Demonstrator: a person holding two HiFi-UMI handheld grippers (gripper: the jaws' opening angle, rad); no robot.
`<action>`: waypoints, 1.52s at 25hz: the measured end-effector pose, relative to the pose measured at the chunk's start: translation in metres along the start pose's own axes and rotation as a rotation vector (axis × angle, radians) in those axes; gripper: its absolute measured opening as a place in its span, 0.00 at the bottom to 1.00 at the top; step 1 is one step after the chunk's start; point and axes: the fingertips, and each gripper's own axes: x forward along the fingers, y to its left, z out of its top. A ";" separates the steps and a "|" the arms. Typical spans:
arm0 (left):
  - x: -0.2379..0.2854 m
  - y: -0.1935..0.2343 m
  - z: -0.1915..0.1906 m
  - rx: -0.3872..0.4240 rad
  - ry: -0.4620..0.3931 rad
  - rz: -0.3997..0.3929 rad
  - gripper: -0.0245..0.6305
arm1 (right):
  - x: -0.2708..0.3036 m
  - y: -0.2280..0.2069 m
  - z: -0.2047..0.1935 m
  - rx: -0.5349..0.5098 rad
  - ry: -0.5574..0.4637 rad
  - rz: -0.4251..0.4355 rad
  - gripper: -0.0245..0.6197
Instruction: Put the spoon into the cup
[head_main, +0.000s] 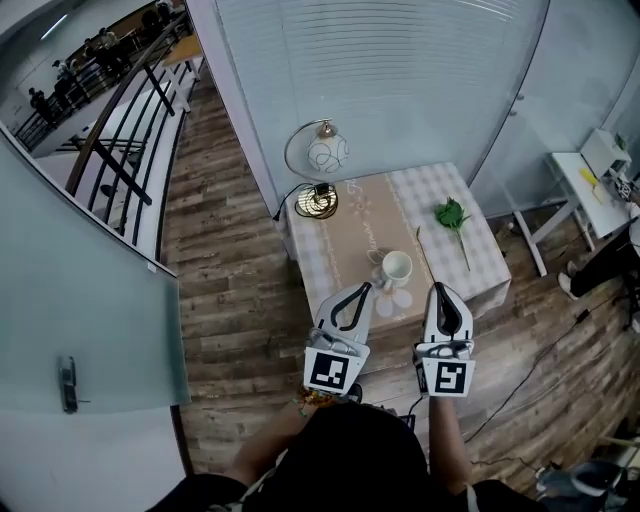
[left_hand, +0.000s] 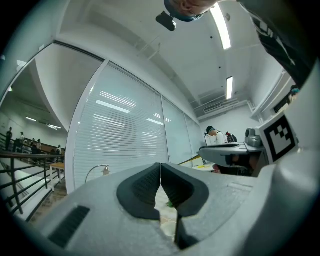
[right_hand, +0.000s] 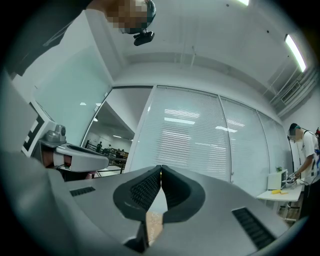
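Two hand-held grippers hover over the near edge of a small desk (head_main: 480, 262). The left gripper (head_main: 362, 289) and right gripper (head_main: 437, 291) both have their fingers pressed together on nothing. The cup (head_main: 397, 267) stands upright on a beige runner (head_main: 352, 225), just ahead of the two tools and between them. The spoon is too small to pick out with certainty in the head view. A pale sliver touching the cup's left side may be the spoon or the cup's handle.

In the left gripper view the dark fingers (left_hand: 145, 187) meet at their tips, and the same holds in the right gripper view (right_hand: 176, 186). Both cameras look toward window blinds rather than the desk.

The task looks not yet begun, and the likely hazards are plain. Fingers brought down closed would push a thin spoon along the cloth rather than grip it, or bunch the runner. The cup sits close to the desk's near edge, so a stray nudge from either bulky tool could tip it or send it to the floor. The lamp (head_main: 322, 160) and green sprig (head_main: 452, 214) stand well apart and seem out of harm's way.
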 end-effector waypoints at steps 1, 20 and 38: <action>0.007 0.006 0.000 0.000 -0.012 -0.003 0.06 | 0.007 -0.002 0.000 -0.004 0.001 -0.007 0.05; 0.049 0.042 -0.023 -0.055 -0.046 -0.030 0.06 | 0.054 -0.019 -0.033 -0.152 0.092 -0.032 0.05; 0.060 0.041 -0.039 -0.035 -0.011 -0.046 0.06 | 0.067 -0.054 -0.056 -0.191 0.144 -0.085 0.05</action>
